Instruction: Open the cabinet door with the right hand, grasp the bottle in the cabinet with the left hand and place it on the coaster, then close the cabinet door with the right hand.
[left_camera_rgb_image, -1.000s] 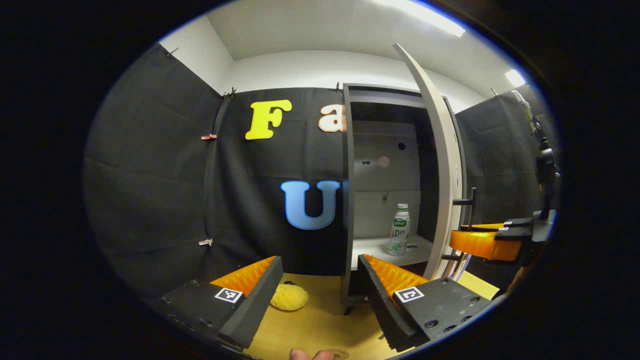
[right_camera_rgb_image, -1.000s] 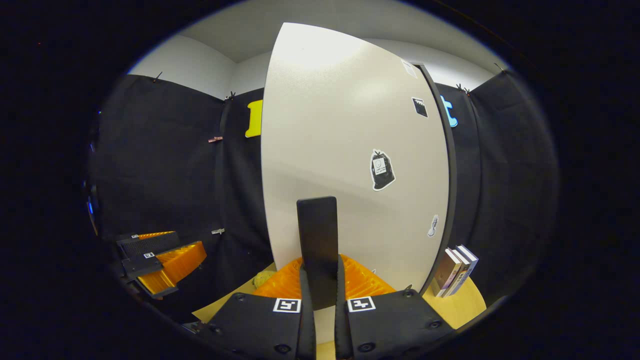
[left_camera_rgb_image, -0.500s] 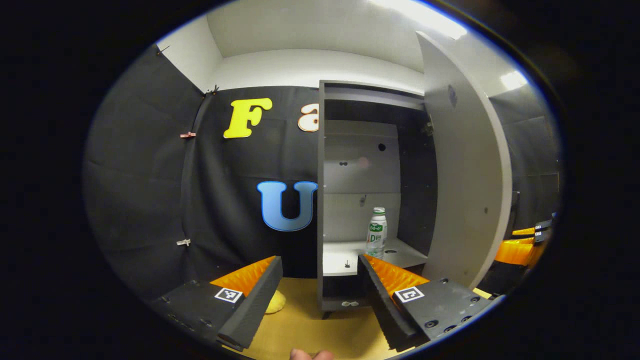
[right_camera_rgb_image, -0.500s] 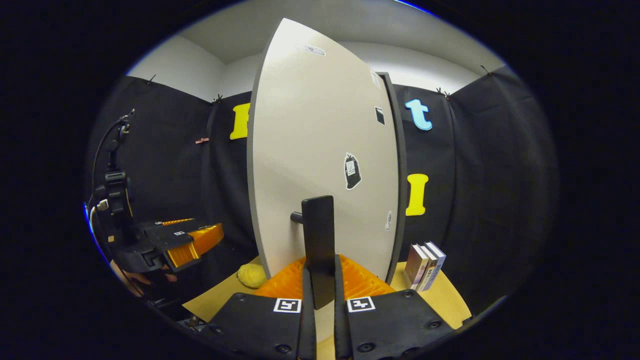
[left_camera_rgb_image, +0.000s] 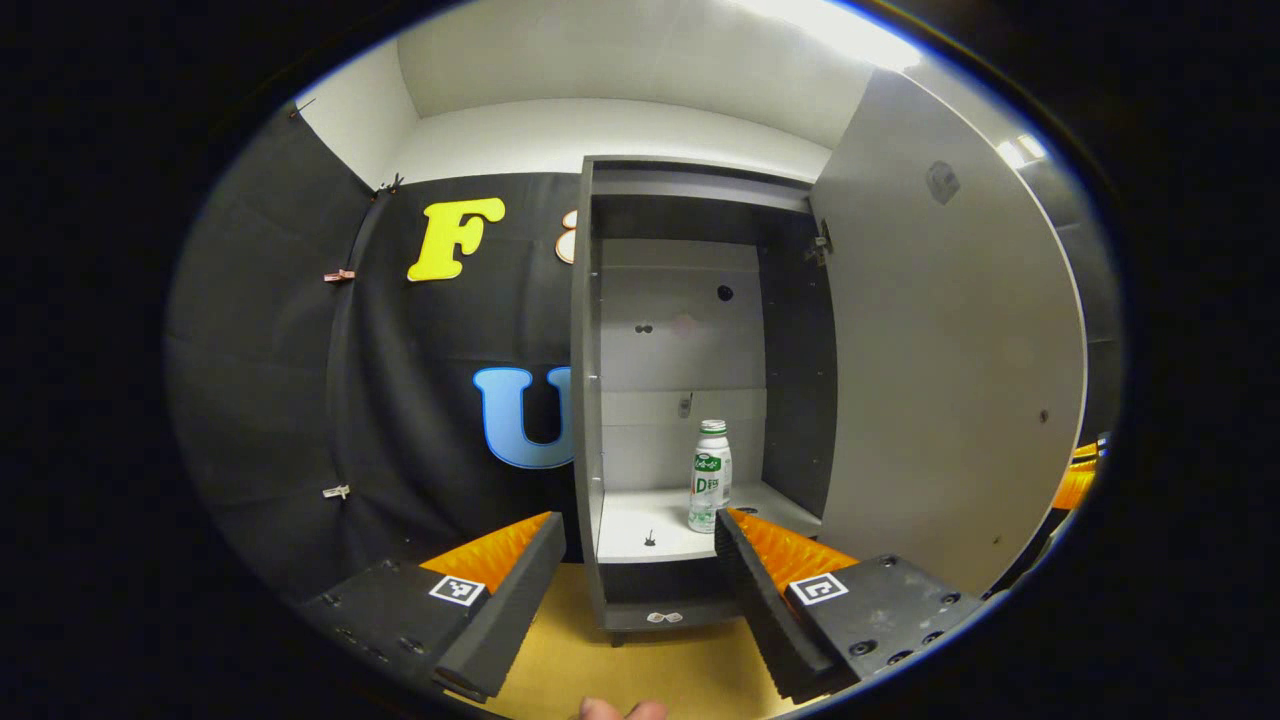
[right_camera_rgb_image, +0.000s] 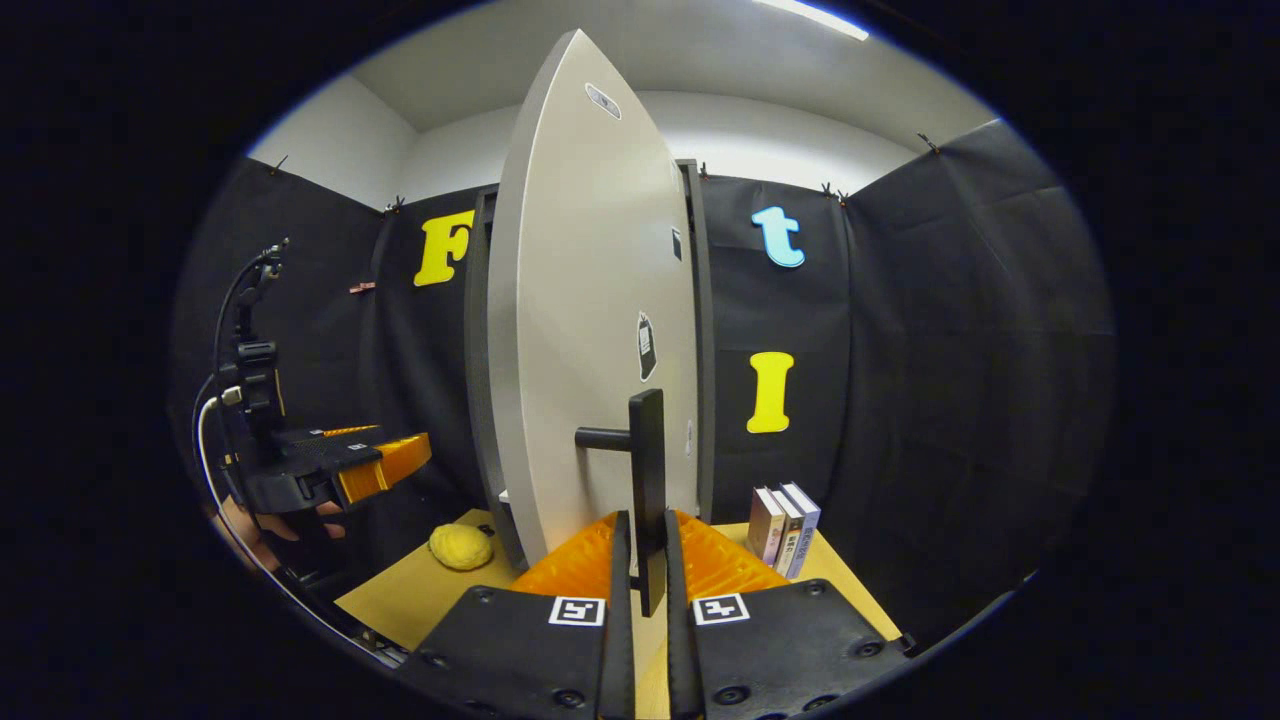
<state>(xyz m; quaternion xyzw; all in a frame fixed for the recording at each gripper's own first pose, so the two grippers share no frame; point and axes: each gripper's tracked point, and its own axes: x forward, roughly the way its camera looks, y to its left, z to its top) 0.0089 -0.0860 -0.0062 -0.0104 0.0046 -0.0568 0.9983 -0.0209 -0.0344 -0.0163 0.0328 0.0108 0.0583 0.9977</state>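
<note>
Swung wider than a second ago, pale grey cabinet door (left_camera_rgb_image: 940, 350) with right tool (right_camera_rgb_image: 640, 560) clamped on its black bar handle (right_camera_rgb_image: 645, 470); inside the cabinet, small white green-labelled plastic bottle (left_camera_rgb_image: 709, 490) exposed on the shelf, left tool (left_camera_rgb_image: 640, 590) apart, short of it.

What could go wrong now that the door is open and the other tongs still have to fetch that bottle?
1. The bottle stands upright by the shelf's front edge; a nudge from the open left tongs might tip it off.
2. The right tongs are shut on the handle; if they slip, the door could swing back into the reach.
3. The opening is narrow, so the tongs may catch the cabinet's side wall.
</note>
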